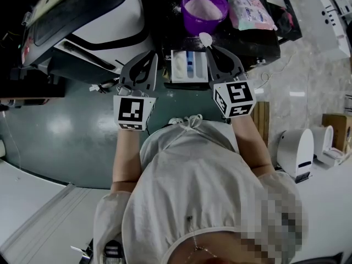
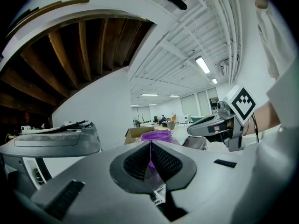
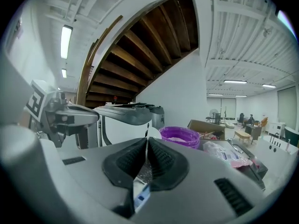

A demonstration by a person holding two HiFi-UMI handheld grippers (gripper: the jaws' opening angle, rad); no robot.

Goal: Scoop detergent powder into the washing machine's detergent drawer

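Note:
The detergent drawer (image 1: 177, 66), white with a blue insert, stands pulled out between my two grippers. Behind it is a purple tub (image 1: 197, 25) (image 3: 180, 137) (image 2: 159, 135) holding pale powder (image 1: 203, 5). My right gripper (image 1: 213, 49) (image 3: 147, 141) is shut on the handle of a white scoop (image 1: 205, 37) (image 3: 151, 132), whose bowl sticks out past the jaws between drawer and tub. My left gripper (image 1: 148, 58) (image 2: 150, 146) hangs left of the drawer, jaws shut with nothing between them. The white and black washing machine (image 1: 99, 21) (image 3: 131, 113) lies to the left.
A pink and blue packet (image 1: 250, 12) (image 3: 233, 157) lies right of the tub on the dark top. At the right stand a white appliance (image 1: 297, 150), a cardboard box (image 1: 335, 128) and a wooden board (image 1: 261, 120). Green floor (image 1: 66, 136) lies below left.

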